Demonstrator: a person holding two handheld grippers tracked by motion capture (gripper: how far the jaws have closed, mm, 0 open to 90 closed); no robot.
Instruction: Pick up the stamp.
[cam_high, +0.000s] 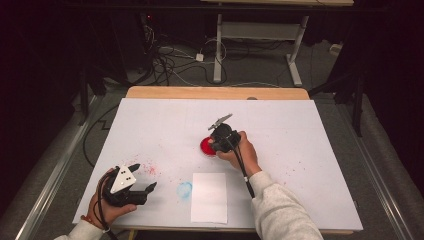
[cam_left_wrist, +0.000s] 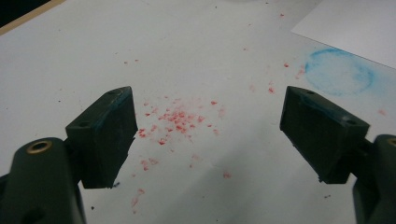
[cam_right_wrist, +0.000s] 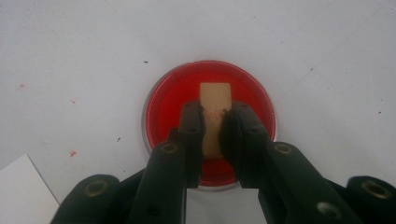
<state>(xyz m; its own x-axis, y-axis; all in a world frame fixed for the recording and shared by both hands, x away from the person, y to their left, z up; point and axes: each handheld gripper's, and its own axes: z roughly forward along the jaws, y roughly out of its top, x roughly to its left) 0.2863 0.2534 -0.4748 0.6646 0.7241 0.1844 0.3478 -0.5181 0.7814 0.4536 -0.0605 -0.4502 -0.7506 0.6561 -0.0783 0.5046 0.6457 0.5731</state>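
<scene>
Right gripper (cam_right_wrist: 215, 128) clamped on stamp (cam_right_wrist: 215, 107), light and stiff, over ink dish (cam_right_wrist: 163, 107) mid-table; left gripper (cam_left_wrist: 208, 135) wide, empty.

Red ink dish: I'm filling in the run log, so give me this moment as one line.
right gripper shut on wooden stamp over red ink dish | left gripper open, idle | white paper unstamped

Dim room, table surface (cam_high: 300, 130) lit from above — dark, vignetted surroundings; both gripper views soft, near jaws blurred, faint shadows beneath them.
</scene>
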